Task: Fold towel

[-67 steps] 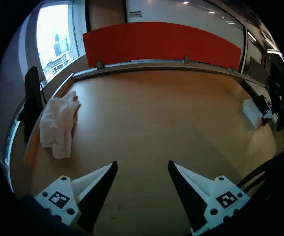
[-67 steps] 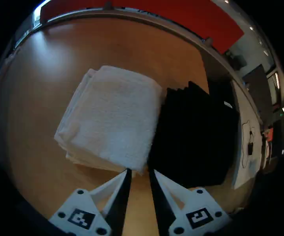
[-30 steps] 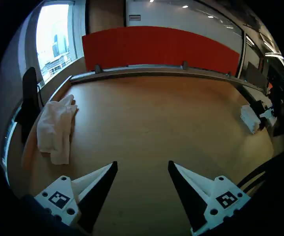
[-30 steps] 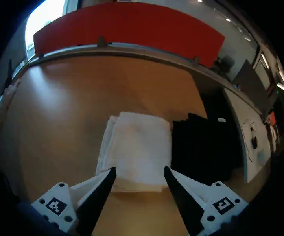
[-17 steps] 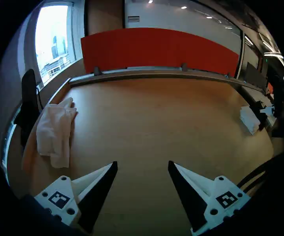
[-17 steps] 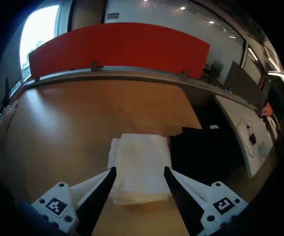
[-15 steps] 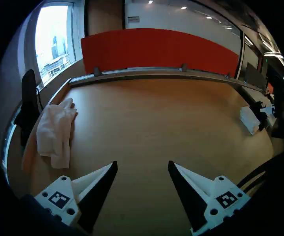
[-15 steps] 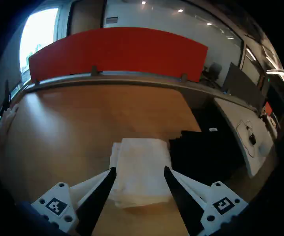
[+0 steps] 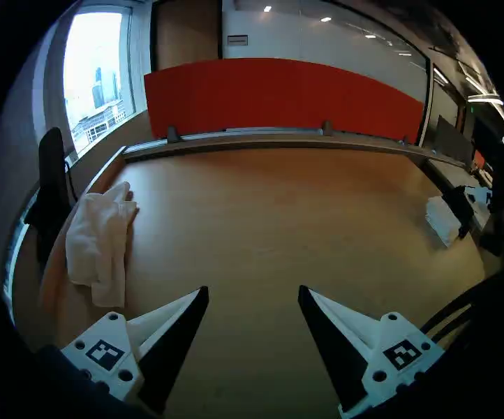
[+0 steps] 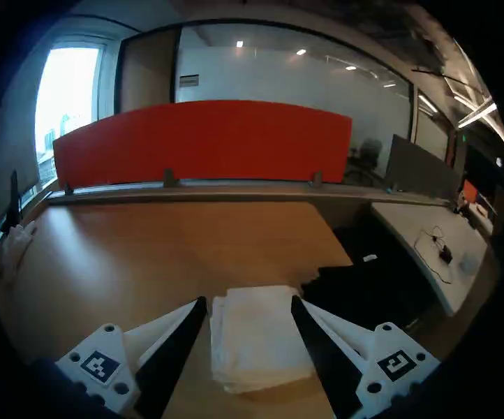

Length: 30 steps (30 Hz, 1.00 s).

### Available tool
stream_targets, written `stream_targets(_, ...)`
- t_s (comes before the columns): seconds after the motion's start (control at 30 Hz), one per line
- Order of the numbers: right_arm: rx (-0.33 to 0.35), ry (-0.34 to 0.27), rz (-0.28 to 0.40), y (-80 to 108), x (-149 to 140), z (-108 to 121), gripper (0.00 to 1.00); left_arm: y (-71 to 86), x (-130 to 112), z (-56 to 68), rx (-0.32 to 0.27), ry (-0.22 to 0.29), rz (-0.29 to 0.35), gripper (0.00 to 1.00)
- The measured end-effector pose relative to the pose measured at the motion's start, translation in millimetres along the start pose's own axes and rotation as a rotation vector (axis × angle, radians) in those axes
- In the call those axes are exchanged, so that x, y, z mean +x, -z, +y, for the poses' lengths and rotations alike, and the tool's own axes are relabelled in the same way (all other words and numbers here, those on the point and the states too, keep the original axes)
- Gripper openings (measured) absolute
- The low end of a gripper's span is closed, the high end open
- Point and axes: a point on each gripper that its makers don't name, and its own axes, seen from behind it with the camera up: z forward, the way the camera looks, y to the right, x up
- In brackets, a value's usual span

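In the left gripper view, a bright window (image 9: 95,77) and a black chair (image 9: 49,188) stand at the far left. Beside them a crumpled towel (image 9: 98,241), white, lies bunched on the left edge of the wooden table (image 9: 273,223). The left gripper (image 9: 252,289) hangs over bare wood, its fingers spread wide with nothing between them. Each finger carries a square black-and-white marker (image 9: 105,353), a coded pattern and not lettering. A red partition (image 9: 280,98) lines the table's far edge. Above it a small wall sign (image 9: 236,40) is too small to read. At the far right a folded towel (image 9: 442,220) lies on the table.

In the right gripper view, the crumpled towel (image 10: 16,244) shows at the far left edge. The right gripper (image 10: 248,299) has its fingers apart. The folded towel (image 10: 259,342) lies flat on the table between them, unclamped. Just right of it lies a dark stack (image 10: 364,279), then a white desk (image 10: 426,244).
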Motion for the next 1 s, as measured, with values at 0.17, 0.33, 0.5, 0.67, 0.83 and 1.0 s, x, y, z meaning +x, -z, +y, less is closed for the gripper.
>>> stream_targets(0.17, 0.017, -0.016, 0.078, 9.2, 21, -9, 0.94, 0.2, 8, 0.2, -0.004, 0.005, 0.019, 0.95)
stream_targets(0.33, 0.023, -0.044, 0.157, 19.1, 45, -15, 0.94, 1.2, 19, -1.2, -0.003, 0.015, 0.052, 0.95)
stream_targets(0.5, 0.003, -0.054, 0.198, 23.8, 57, -17, 0.94, 1.9, 34, -3.1, -0.001, 0.027, 0.097, 0.95)
stream_targets(0.67, -0.011, -0.03, 0.218, 26.2, 62, -24, 0.94, 2.4, 51, -5.9, 0.0, 0.038, 0.155, 0.95)
stream_targets(0.83, -0.006, -0.009, 0.242, 31.3, 73, -39, 0.94, 3.2, 68, -11.1, 0.012, 0.049, 0.218, 0.95)
stream_targets(1.0, 0.007, -0.013, 0.275, 35.5, 87, -56, 0.94, 5.4, 90, -20.9, 0.038, 0.064, 0.294, 0.95)
